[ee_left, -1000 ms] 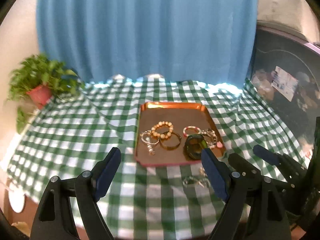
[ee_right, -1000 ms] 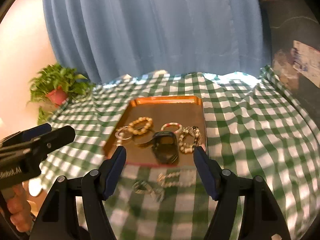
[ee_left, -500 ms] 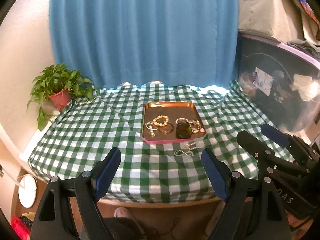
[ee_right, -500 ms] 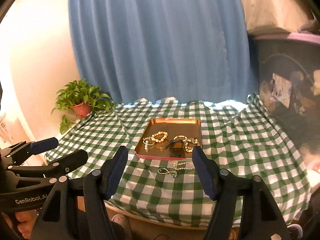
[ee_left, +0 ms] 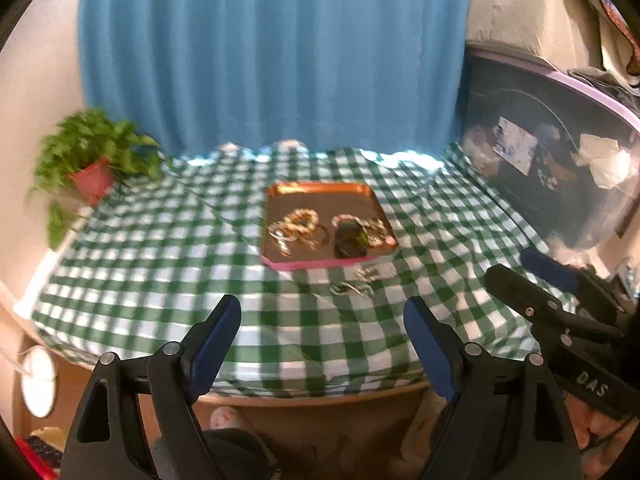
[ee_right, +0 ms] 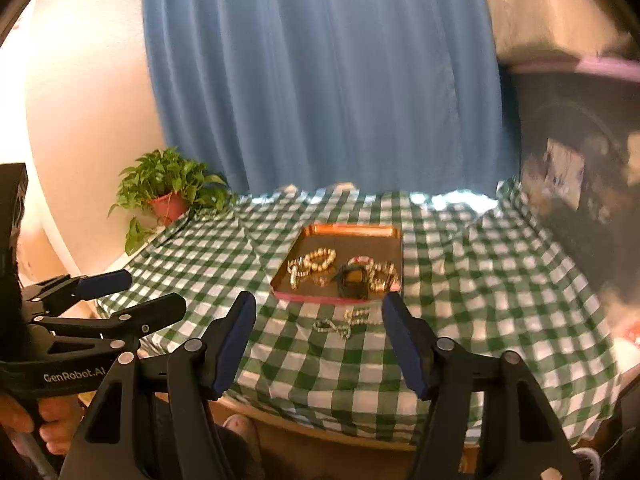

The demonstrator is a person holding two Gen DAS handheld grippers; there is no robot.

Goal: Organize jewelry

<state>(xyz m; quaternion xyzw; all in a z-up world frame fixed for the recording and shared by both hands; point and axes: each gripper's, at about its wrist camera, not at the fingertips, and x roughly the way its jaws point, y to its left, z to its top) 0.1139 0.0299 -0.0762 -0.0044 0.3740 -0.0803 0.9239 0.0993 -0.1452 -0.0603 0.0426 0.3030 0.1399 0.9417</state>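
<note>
Meanwhile, chain (ee_right: 347, 321) lengthwise along tray (ee_right: 320, 299) front; both claws (ee_left: 322, 344) (ee_right: 319, 342) spread, empty.

Left wrist view motion-blurred: jewelry on copper tray (ee_left: 320, 194) smears together, single pieces hard to separate. Chains on checked cloth (ee_left: 354, 285) just beside tray front edge, too small to count links or clasps. Dark storage bin (ee_right: 580, 168) contents blurry, cut by right edge. Potted plant (ee_left: 90, 156) soft too. Gripper handles cropped at bottom.
</note>
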